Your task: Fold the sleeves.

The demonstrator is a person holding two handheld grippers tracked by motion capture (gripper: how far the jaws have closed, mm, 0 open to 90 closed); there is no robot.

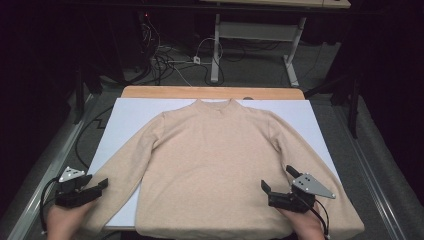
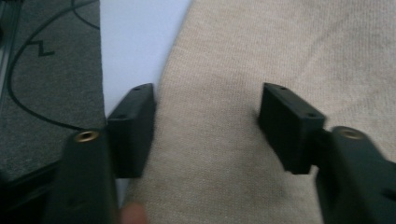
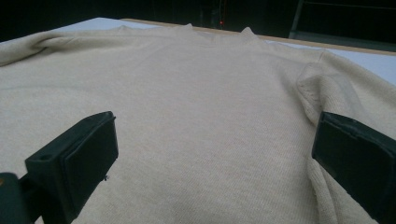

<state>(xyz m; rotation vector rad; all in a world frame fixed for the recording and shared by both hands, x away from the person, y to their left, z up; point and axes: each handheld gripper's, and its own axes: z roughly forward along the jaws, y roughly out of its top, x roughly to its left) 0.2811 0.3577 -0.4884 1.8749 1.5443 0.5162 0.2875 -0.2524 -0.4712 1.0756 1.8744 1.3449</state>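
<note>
two hand-held black grippers work a beige knitted sweater (image 1: 215, 165) spread flat on a white board (image 1: 125, 117). left gripper (image 2: 208, 126) straddles the sweater's sleeve cuff, jaws apart, likely to pinch it. right gripper (image 3: 210, 154) sits over the sweater's hem, jaws wide.

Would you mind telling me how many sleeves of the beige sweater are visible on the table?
2. The left sleeve runs down to the left gripper at the near-left corner; the right sleeve runs down beside the right gripper. Both cuffs are partly hidden.
</note>
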